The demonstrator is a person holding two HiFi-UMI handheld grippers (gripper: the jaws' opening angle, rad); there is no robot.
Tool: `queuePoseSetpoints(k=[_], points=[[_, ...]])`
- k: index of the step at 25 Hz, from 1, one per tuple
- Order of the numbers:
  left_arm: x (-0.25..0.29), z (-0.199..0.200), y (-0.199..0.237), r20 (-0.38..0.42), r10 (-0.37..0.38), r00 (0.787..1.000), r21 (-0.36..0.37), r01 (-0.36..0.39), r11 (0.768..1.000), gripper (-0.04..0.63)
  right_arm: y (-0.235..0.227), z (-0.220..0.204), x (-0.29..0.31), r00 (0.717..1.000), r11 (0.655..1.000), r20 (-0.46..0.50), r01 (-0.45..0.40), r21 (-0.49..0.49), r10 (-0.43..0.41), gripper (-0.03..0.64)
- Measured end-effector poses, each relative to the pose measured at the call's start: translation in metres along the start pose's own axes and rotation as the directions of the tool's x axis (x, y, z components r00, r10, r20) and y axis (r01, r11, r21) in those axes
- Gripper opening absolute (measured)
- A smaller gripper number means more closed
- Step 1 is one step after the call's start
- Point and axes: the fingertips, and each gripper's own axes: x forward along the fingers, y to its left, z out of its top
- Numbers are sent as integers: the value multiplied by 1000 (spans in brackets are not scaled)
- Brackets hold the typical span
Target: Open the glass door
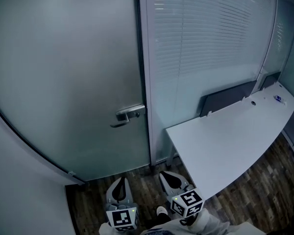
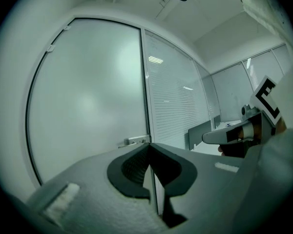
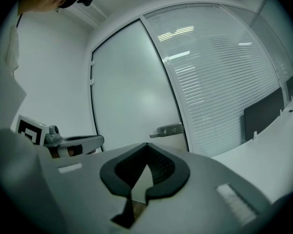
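My left tongs [image 2: 149, 147] pinched shut on nothing, my right tongs [image 3: 147, 146] likewise closed and empty, both held apart from the frosted glass door [image 1: 63, 82], its handle [image 1: 129, 114] ahead, untouched

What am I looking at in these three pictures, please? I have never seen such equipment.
There is no robot: a person holds a two-jaw gripper in each hand. The head view looks down from the person's head; the left gripper and the right gripper show at its bottom edge. The other two pictures come from cameras riding on each gripper, looking along its jaws. Both grippers are shut and hold nothing. Ahead is a closed frosted glass door with a metal lever handle; neither gripper touches it. To its right stand a glass wall with blinds and a white desk with one small thing at its far end.
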Motion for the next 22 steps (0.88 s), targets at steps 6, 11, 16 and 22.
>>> queuePoseSetpoints(k=[6,11,16,22], points=[[39,0,-2,-21,32,999,-3,-32,999,5,-30,8,25,999,999,-12,-30,13,31,5],[58,4,-5,-25,67,997,21,-66,998,5,-51,10,40,998,998,-23,-52,27,53,5],[68,-3,8,-42,111,993,21,-110,994,5,-57,13,57,998,997,-19,-66,43,67,5],[87,-13,26,-61,111,992,27,-110,994,5,-60,22,77,998,997,-11,-64,33,65,5]])
